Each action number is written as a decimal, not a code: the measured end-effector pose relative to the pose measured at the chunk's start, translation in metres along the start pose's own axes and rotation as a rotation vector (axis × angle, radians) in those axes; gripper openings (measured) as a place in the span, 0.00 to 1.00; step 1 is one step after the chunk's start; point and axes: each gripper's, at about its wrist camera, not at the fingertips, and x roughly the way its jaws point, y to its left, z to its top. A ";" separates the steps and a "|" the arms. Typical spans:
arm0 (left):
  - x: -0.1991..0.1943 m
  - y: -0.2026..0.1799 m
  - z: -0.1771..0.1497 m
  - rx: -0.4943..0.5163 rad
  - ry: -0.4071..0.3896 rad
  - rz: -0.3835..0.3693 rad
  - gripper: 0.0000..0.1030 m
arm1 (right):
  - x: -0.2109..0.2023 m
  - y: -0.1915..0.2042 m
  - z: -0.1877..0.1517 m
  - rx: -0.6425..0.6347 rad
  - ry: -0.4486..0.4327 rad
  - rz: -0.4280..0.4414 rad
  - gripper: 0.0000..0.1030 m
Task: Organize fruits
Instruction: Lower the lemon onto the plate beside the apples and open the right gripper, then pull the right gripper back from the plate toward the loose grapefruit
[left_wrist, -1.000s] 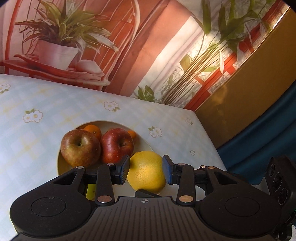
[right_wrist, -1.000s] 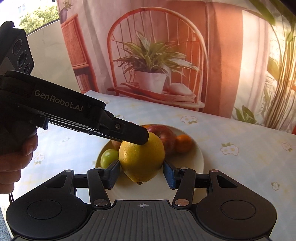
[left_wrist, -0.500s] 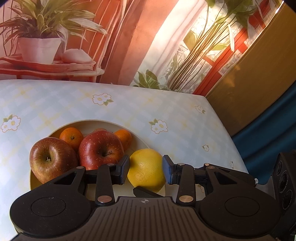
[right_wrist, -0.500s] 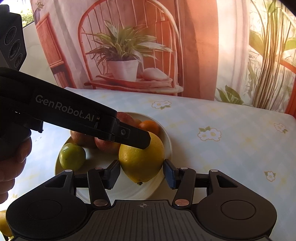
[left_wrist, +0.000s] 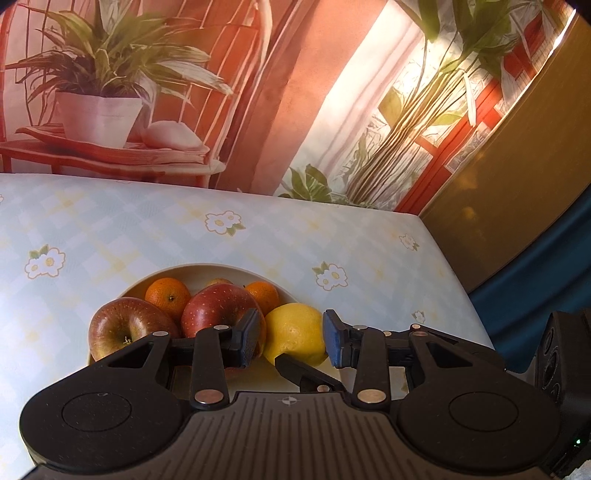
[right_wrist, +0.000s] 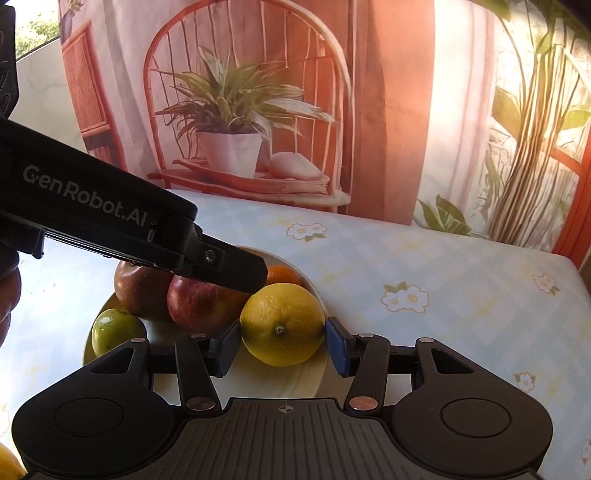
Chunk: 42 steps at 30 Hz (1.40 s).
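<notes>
My right gripper (right_wrist: 282, 345) is clamped on the lemon (right_wrist: 282, 323) — pads pressing both sides; it sits at the plate's (right_wrist: 317, 373) near edge; my left gripper (left_wrist: 290, 338) is empty, jaws nearly closed, hovering above; two apples (right_wrist: 199, 301) and oranges (left_wrist: 168, 293) behind.

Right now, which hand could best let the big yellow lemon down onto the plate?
Right. The right gripper has its jaws either side of the round yellow lemon, low over the cream plate.

The left tongs (right_wrist: 255, 273) hide part of the red apple (right_wrist: 201, 304) behind them.
</notes>
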 end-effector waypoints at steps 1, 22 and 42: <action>-0.003 0.000 0.000 0.002 -0.009 0.002 0.38 | 0.001 0.001 0.000 -0.001 -0.003 -0.006 0.45; -0.071 0.018 -0.013 0.027 -0.105 0.097 0.38 | -0.028 0.023 -0.004 -0.036 -0.021 -0.075 0.50; -0.170 0.055 -0.084 0.123 -0.160 0.242 0.38 | -0.105 0.053 -0.059 0.081 -0.104 0.005 0.50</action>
